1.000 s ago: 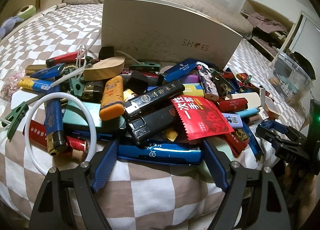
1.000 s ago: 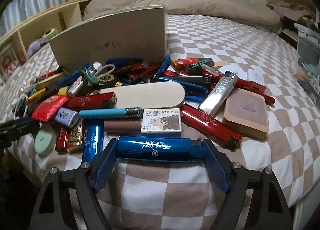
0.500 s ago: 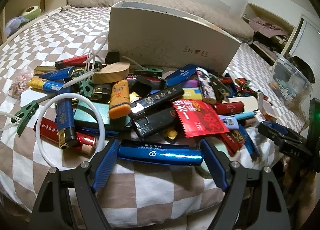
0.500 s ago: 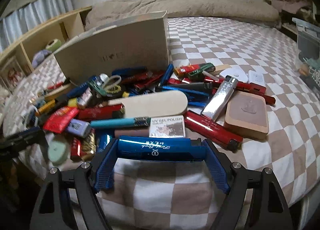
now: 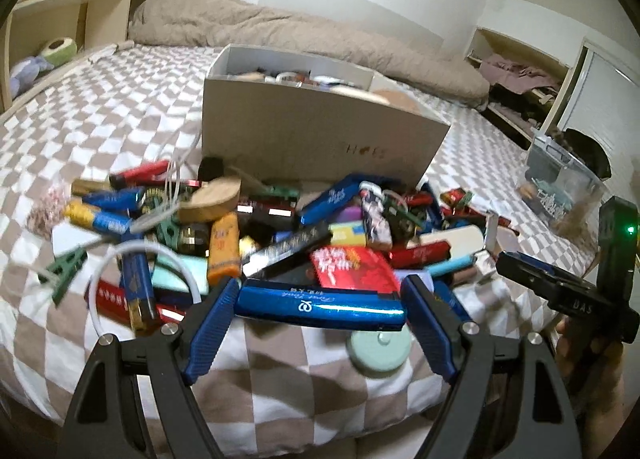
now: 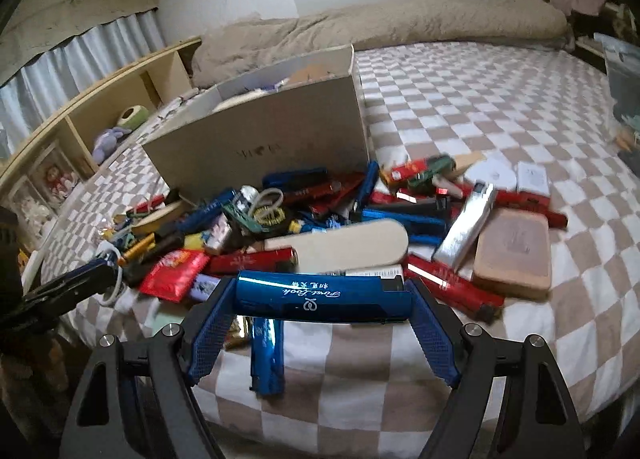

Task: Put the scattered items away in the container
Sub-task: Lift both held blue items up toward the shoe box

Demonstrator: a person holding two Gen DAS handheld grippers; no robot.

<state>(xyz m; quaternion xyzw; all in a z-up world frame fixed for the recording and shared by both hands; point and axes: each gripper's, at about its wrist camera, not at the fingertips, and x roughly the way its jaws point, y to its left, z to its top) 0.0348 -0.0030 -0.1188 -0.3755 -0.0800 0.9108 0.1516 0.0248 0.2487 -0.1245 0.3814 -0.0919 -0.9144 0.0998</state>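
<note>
Both grippers: black frames w/ silver screws, ribbed blue fingers (image 5: 212, 323); green LED on one.

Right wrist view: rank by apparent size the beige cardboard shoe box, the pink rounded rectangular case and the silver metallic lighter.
1. Beige cardboard shoe box, clearly largest, though farthest back.
2. Pink rounded rectangular case.
3. Silver metallic lighter, long but far narrower than the case. The two lie side by side, so nearness hardly skews that comparison.
</note>
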